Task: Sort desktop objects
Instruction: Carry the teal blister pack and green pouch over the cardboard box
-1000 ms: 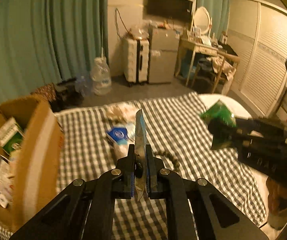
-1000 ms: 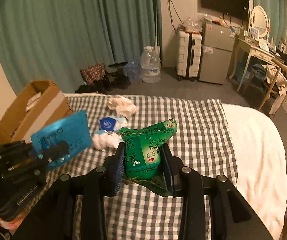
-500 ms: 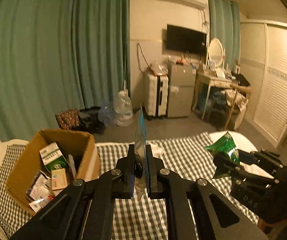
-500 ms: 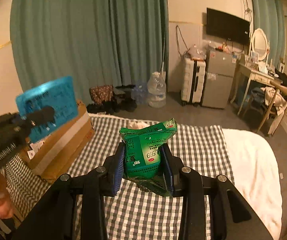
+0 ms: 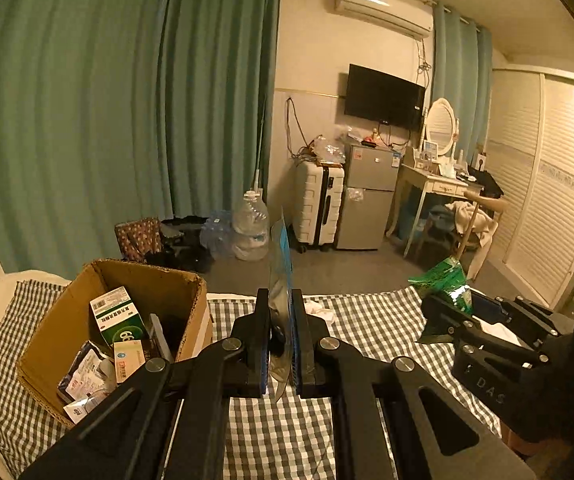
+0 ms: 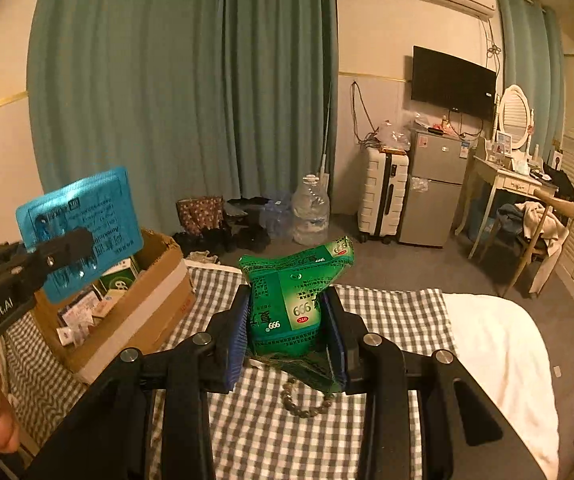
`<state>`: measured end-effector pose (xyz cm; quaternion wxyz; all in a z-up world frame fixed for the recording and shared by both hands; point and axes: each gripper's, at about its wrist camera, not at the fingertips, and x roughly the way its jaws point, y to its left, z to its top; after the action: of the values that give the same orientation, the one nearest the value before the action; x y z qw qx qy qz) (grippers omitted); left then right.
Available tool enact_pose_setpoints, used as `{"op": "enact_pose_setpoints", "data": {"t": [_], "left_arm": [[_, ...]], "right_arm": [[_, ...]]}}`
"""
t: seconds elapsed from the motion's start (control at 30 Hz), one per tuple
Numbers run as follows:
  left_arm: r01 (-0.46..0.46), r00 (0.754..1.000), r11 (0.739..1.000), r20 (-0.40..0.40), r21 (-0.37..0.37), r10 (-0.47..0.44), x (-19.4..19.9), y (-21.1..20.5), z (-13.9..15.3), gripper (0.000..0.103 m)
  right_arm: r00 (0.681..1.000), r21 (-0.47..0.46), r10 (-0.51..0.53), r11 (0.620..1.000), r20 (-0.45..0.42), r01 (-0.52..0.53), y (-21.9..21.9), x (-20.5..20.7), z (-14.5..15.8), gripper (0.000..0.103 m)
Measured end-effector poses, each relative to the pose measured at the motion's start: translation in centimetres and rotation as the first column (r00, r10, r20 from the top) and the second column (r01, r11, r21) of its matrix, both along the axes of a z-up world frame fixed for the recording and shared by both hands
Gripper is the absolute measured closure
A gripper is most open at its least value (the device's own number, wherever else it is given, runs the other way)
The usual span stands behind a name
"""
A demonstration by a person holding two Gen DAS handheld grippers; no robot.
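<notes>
Left gripper (image 5: 279,344) pinched the blue blister card (image 6: 79,232); right gripper (image 6: 287,332) clamped the green packet (image 6: 291,300); best released directly above the box (image 5: 127,320), lower left.

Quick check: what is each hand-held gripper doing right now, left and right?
Left hand-held gripper: shut on a thin blue blister pack, held edge-on.
Right hand-held gripper: shut on a crumpled green medicine packet.
</notes>
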<state>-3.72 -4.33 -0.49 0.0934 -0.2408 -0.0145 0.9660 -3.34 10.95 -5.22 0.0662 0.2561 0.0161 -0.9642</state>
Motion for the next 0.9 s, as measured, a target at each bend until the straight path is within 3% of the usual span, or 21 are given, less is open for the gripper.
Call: {"op": "enact_pose_setpoints", "data": {"t": [0.2, 0.57, 0.9], "left_arm": [[-0.049, 0.998, 0.998, 0.03, 0.03, 0.048, -1.2, -2.4, -0.4, 0.095], [-0.141, 0.985, 0.989, 0.1, -0.043, 0.144, -3.4, -8.0, -2.6, 0.095], [-0.21, 0.967, 0.976, 0.135, -0.057, 0.216, -4.4, -12.9, -3.4, 0.095]], "right_arm": [[1.0, -0.002, 0.027, 1.0, -0.009, -0.027, -1.7, -1.2, -0.2, 0.068], [0.992, -0.034, 0.129, 0.991, -0.003, -0.129, -5.8, -4.2, -1.0, 0.068], [0.967, -0.045, 0.254, 0.966, 0.005, -0.253, -10.3, -5.9, -1.4, 0.068]]}}
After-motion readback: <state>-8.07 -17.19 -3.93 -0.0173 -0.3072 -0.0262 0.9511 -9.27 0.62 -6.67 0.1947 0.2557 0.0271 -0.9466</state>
